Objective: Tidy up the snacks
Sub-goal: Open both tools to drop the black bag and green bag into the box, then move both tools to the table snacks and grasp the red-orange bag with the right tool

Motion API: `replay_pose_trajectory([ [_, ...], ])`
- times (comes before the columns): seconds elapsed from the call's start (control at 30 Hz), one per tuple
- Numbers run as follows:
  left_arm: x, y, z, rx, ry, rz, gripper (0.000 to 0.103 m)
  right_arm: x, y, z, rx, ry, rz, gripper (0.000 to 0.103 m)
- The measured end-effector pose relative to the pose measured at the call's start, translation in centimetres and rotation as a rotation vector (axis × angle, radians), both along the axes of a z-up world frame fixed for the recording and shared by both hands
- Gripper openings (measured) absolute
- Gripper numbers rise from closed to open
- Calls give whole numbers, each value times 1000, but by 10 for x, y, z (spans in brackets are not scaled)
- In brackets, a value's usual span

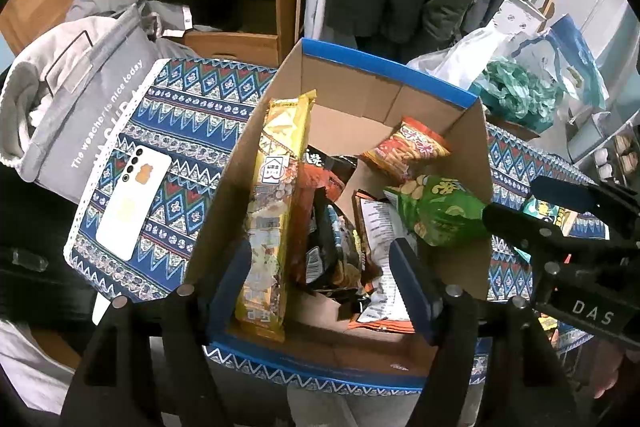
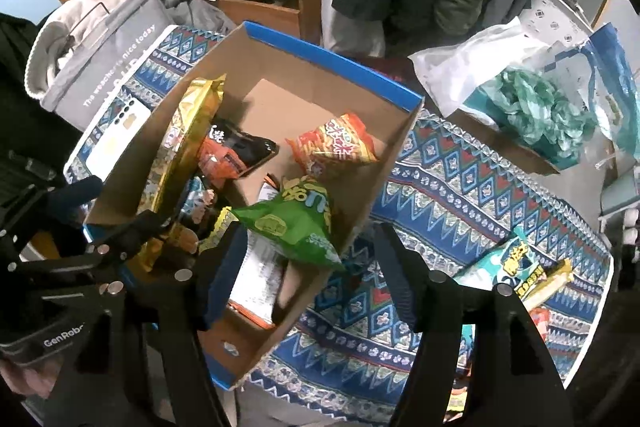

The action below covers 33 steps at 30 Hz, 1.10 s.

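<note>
Both claws apart, gripping nothing: left gripper and right gripper over cardboard box. Yellow pack upright at left wall, green bag tilted inside, right.

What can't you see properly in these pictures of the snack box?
- Bottom of the cardboard box: left wrist view, covered by the tall yellow packet, the green bag and other packets.
- Snacks outside the box: right wrist view, partly hidden behind the right gripper; cut off in the left wrist view.
- Writing on the white-backed packet: too small and blurred.
- Phone: right wrist view, partly behind the box wall.
</note>
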State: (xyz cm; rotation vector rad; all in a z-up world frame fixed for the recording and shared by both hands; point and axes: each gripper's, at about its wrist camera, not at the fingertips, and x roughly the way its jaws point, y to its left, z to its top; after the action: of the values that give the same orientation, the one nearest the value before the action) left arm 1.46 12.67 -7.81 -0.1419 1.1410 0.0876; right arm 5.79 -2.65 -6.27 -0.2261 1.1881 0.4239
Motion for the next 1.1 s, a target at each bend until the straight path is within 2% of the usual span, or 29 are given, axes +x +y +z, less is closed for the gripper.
replay_pose_trajectory([
  [0.57,1,-33,7,19,-9,-56,73,-5,-42,8,12,-14,-67,67],
  [0.73,3,-47,8,17,-9,-73,73,-6,-64,7,17,-11,-106,68],
  [0.87,5,-61,9,21,-6,-89,73,-6,-85,6,20,-11,-146,73],
  [1.1,6,-87,13,29,-12,-136,73,-8,-121,3,16,-12,-204,73],
])
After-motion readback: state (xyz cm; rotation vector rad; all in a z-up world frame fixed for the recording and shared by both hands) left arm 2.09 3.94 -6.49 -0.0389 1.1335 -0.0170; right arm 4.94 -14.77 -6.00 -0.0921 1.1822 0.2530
